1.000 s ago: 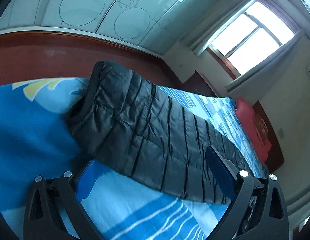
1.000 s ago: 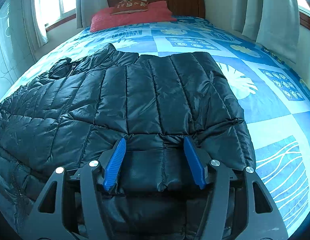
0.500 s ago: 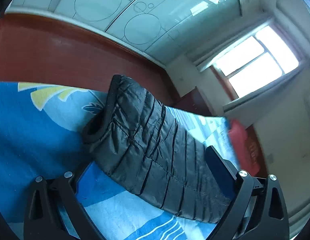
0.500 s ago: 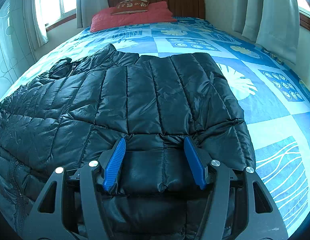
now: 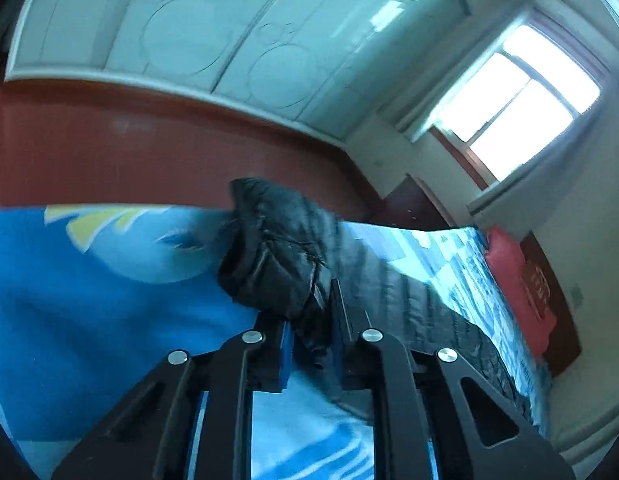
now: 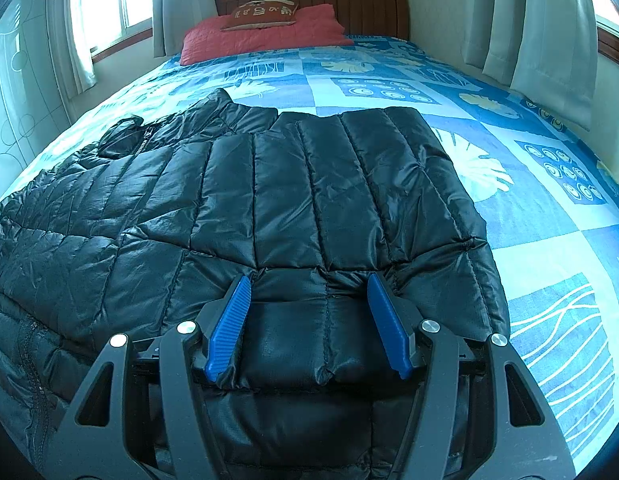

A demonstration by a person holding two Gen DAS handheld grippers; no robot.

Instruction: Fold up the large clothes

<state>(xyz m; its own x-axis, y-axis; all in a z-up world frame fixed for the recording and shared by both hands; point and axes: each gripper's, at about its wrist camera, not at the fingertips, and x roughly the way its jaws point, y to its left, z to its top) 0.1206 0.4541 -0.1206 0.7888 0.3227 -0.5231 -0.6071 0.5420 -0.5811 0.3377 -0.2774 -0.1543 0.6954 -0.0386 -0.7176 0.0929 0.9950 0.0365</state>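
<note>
- Left tool (image 5: 311, 334): I see its jaws closing, pinching the sleeve (image 5: 277, 256), centre frame.
- Right tool (image 6: 307, 326): half-open astride the black jacket (image 6: 269, 188); grip unclear.
- Jacket sprawls across the bed (image 6: 549, 208), centre-left.

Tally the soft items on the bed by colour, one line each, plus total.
Black: 1, jacket
Red: 1, pillow
Brown: 1, cushion
Blue: 1, bedspread
Total: 4
</note>
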